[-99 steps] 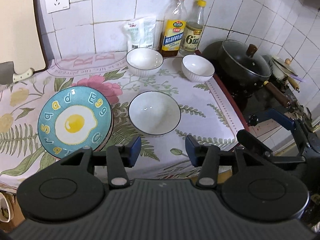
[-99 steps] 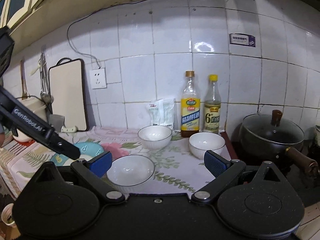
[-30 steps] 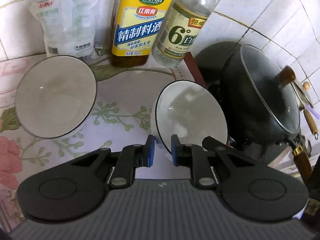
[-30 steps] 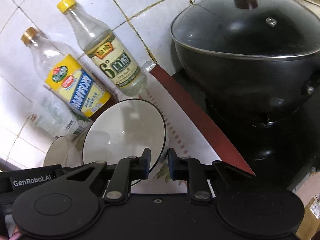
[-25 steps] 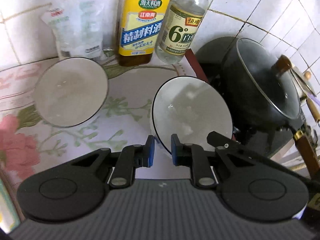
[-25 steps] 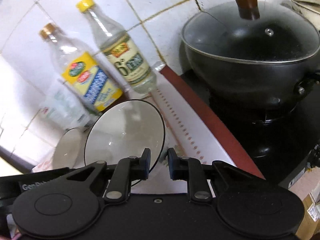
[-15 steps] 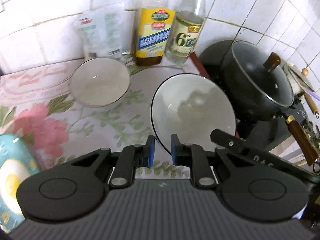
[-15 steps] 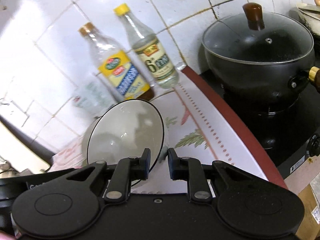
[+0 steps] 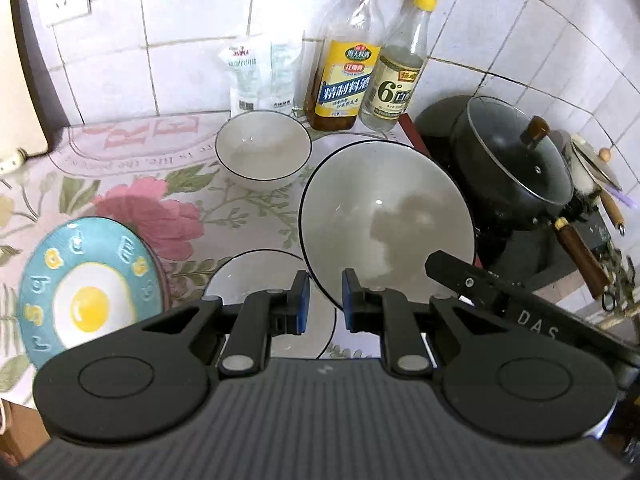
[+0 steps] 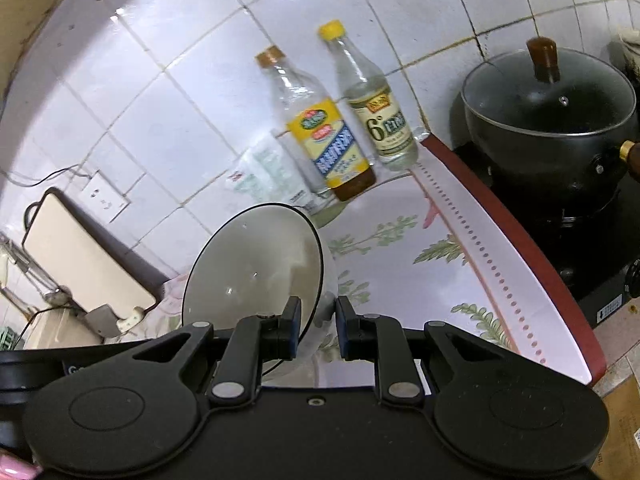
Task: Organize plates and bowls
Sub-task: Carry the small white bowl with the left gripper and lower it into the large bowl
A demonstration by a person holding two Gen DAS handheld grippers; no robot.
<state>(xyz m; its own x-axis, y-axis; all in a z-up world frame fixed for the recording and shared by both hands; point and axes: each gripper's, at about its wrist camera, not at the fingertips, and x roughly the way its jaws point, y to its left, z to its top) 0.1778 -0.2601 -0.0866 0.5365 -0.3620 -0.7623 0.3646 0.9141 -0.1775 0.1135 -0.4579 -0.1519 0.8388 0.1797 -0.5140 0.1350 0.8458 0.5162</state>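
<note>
A white bowl with a black rim [image 9: 384,216] is held up off the counter, tilted toward the cameras. My left gripper [image 9: 323,302] is shut on its near rim. My right gripper [image 10: 316,322] is shut on the rim of the same bowl [image 10: 252,268] from the other side. Below the held bowl another white bowl [image 9: 248,276] sits on the floral cloth, partly hidden by my left fingers. A third white bowl [image 9: 263,154] stands further back. A blue fried-egg plate [image 9: 88,284] lies at the left.
Two bottles [image 9: 344,64] [image 9: 396,76] and a plastic bag [image 9: 260,76] stand against the tiled wall. A black lidded pot [image 9: 516,164] sits on the stove at the right. A cutting board [image 10: 80,256] leans at the left wall.
Both grippers have lifted the bowl and carried it back and left, away from the bottles and pot, until it hangs above the front bowl. The blue plate has come into view.
</note>
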